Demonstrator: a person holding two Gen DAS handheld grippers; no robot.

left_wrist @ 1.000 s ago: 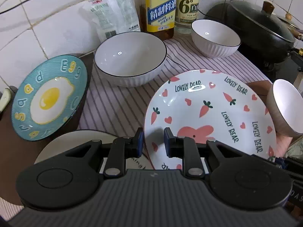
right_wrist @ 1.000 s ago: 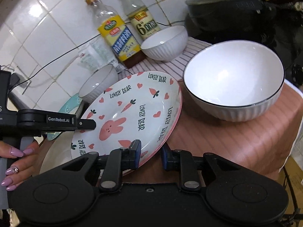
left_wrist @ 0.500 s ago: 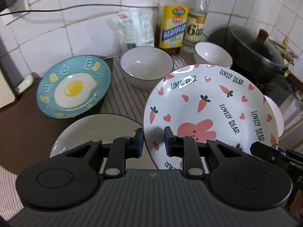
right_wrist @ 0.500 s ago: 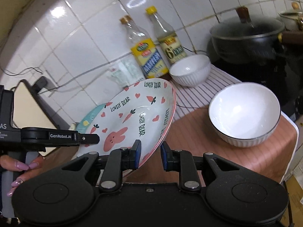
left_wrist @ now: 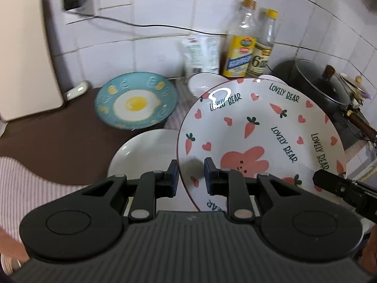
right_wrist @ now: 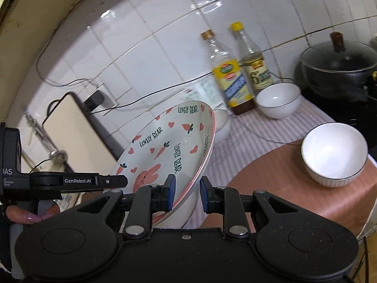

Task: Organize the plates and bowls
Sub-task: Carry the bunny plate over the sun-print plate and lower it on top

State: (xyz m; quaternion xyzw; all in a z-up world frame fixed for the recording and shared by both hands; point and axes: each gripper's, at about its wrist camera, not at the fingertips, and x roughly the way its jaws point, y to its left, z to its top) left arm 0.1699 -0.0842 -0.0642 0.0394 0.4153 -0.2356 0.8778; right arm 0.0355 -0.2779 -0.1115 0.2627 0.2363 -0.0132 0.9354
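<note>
Both grippers hold the white "Lovely Bear" plate (left_wrist: 259, 129) with pink rabbit and carrots in the air above the counter. My left gripper (left_wrist: 190, 176) is shut on its near left rim. My right gripper (right_wrist: 187, 193) is shut on the opposite rim, and from there the plate (right_wrist: 169, 151) appears tilted and edge-on. The right gripper's finger (left_wrist: 329, 184) shows at the plate's right edge. Below lie a plain white plate (left_wrist: 146, 153) and a teal fried-egg plate (left_wrist: 135, 101). White bowls stand on the cloth (right_wrist: 334, 155), (right_wrist: 278, 103).
Two sauce bottles (left_wrist: 240, 54) and a plastic packet (left_wrist: 202, 54) stand against the tiled wall. A black lidded pot (right_wrist: 339, 63) sits on the stove at the right. A cream appliance (left_wrist: 23, 47) and a plugged-in cable are at the left. A third bowl (left_wrist: 205, 85) peeks behind the held plate.
Both grippers have risen with the Lovely Bear plate, lifting it off the counter. The bowls and plates below now look smaller and farther away, and more of the wall shows.
</note>
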